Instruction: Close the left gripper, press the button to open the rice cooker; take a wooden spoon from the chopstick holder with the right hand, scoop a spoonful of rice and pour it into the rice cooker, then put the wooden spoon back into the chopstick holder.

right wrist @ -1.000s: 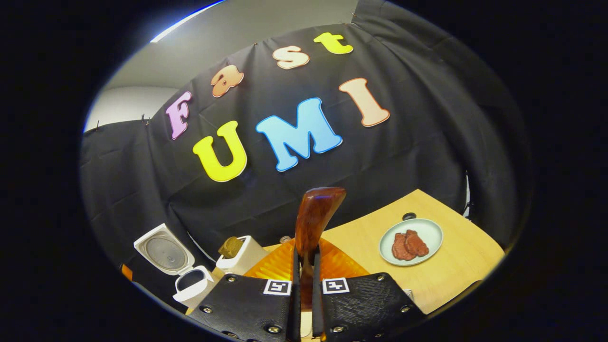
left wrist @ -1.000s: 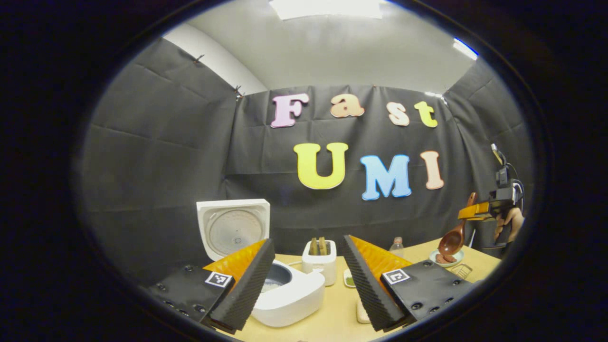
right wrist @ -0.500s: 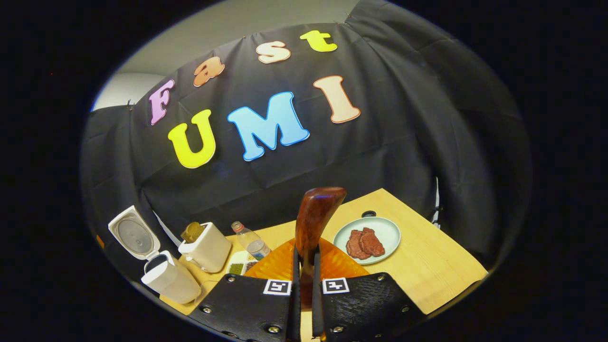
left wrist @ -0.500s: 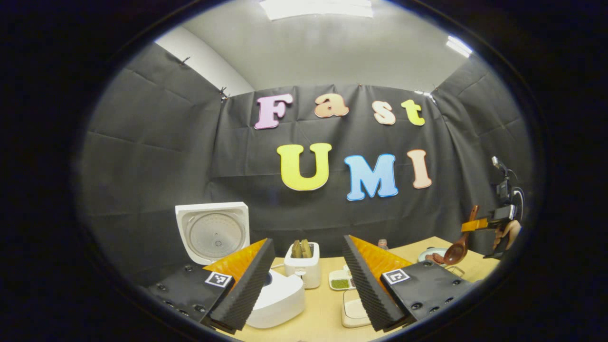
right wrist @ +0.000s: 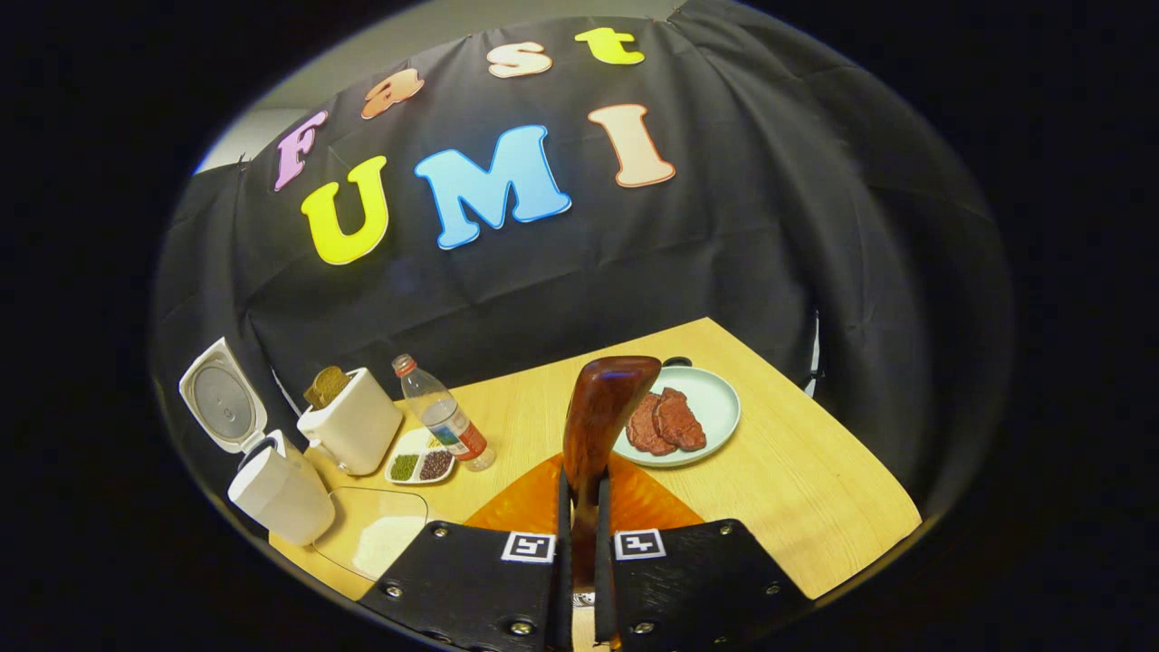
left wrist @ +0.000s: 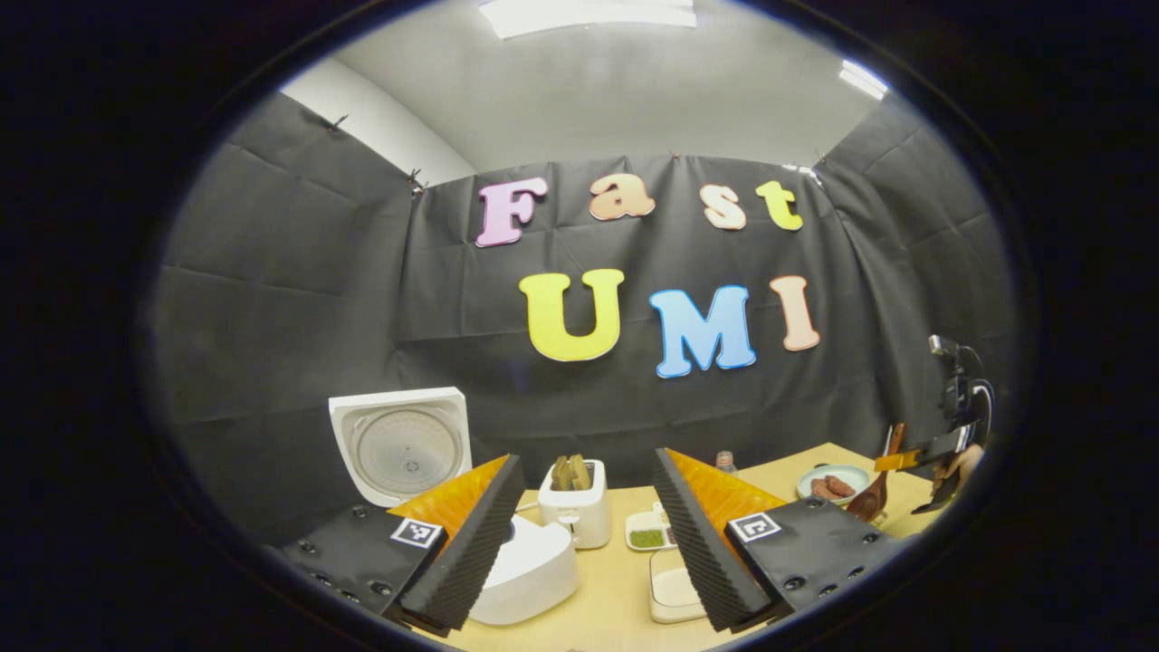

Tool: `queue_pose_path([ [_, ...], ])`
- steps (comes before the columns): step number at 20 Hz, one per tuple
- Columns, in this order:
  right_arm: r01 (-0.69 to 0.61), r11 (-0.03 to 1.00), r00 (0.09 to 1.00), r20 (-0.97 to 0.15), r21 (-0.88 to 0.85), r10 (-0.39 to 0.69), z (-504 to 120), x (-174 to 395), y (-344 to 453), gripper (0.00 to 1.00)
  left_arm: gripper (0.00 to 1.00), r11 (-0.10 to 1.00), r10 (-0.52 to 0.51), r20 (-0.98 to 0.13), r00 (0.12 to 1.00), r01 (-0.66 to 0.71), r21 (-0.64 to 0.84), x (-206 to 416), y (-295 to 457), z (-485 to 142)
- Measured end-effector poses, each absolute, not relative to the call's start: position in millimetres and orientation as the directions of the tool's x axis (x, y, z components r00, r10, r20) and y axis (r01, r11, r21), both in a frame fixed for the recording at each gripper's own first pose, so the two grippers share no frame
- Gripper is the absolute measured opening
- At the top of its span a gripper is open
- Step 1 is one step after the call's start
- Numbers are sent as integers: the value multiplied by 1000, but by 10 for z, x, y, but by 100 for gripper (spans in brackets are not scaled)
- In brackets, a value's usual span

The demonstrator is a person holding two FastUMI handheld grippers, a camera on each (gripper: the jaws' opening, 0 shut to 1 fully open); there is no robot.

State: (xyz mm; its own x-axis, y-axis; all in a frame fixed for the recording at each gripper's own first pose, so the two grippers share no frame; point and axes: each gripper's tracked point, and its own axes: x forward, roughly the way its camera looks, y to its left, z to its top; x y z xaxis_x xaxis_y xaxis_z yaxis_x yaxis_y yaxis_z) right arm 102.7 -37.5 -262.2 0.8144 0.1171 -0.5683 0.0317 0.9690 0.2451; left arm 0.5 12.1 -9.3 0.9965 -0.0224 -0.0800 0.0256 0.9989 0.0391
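Note:
The white rice cooker stands on the wooden table with its lid raised. My left gripper is open above the table in front of it and holds nothing. In the right gripper view my right gripper is shut on the brown wooden spoon, which sticks up between its fingers. The left gripper view has that gripper at the far right, with the spoon hanging bowl-down near the plate. A clear tray of white rice lies beside the cooker.
A white toaster with bread stands behind the rice tray. A small divided dish and a plastic bottle are next to it. A pale plate with meat slices lies at the back right. The table edge runs close on the right.
The right gripper has tilted down toward the table with the spoon still in it, and it sits lower in the left gripper view. The left gripper has drawn back slightly from the cooker.

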Motion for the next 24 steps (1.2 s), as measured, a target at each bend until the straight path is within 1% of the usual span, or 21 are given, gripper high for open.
queue_pose_path([
  [6, 8, 975, 774, -619, 223, 135, -2963, 938, -334, 10, 94, 998, -14, -83, 996, 19, 59, -39, 109, -60],
  [7, 6, 972, 771, -621, 233, 144, -3000, 935, -314, 10, 99, 998, -12, -79, 997, 17, 64, -43, 112, -31],
  [8, 7, 971, 766, -625, 240, 149, -3031, 917, -318, 11, 99, 998, -9, -76, 997, 15, 69, -44, 112, -31],
  [9, 12, 971, 761, -632, 238, 145, -3069, 900, -340, 11, 94, 997, -7, -77, 997, 13, 72, -43, 113, -34],
  [11, 18, 971, 762, -632, 238, 140, -3089, 896, -380, 12, 94, 998, -7, -83, 997, 12, 69, -38, 119, -64],
  [12, 18, 973, 760, -635, 232, 137, -3106, 877, -400, 12, 99, 998, -8, -85, 996, 14, 63, -37, 110, -76],
  [13, 18, 975, 760, -636, 224, 132, -3104, 872, -431, 12, 94, 998, -11, -85, 996, 16, 57, -23, 96, -71],
  [14, 13, 976, 760, -636, 218, 132, -3087, 862, -461, 12, 99, 998, -13, -85, 996, 18, 52, -17, 76, -75],
  [15, 14, 977, 765, -631, 211, 126, -3049, 849, -490, 13, 94, 999, -17, -84, 996, 21, 47, -4, 49, -68],
  [16, 16, 981, 772, -626, 195, 112, -3031, 845, -554, 17, 94, 999, -23, -82, 996, 26, 44, 0, 20, -68],
  [17, 16, 983, 777, -621, 181, 102, -2998, 836, -614, 18, 94, 999, -30, -80, 996, 34, 43, 10, -13, -63],
  [19, 14, 989, 781, -619, 147, 81, -2944, 792, -736, 35, 94, 998, -43, -75, 996, 47, 44, 24, -74, -56],
  [20, 18, 992, 789, -612, 125, 63, -2895, 780, -805, 47, 94, 998, -48, -71, 996, 51, 42, 22, -83, -56],
  [21, 17, 994, 795, -605, 108, 52, -2837, 770, -867, 54, 94, 998, -51, -69, 996, 54, 37, 32, -94, -58],
  [24, 56, 998, 833, -553, 28, -32, -2560, 794, -1128, 96, 94, 998, -66, -70, 995, 67, 17, 60, -131, -84],
])
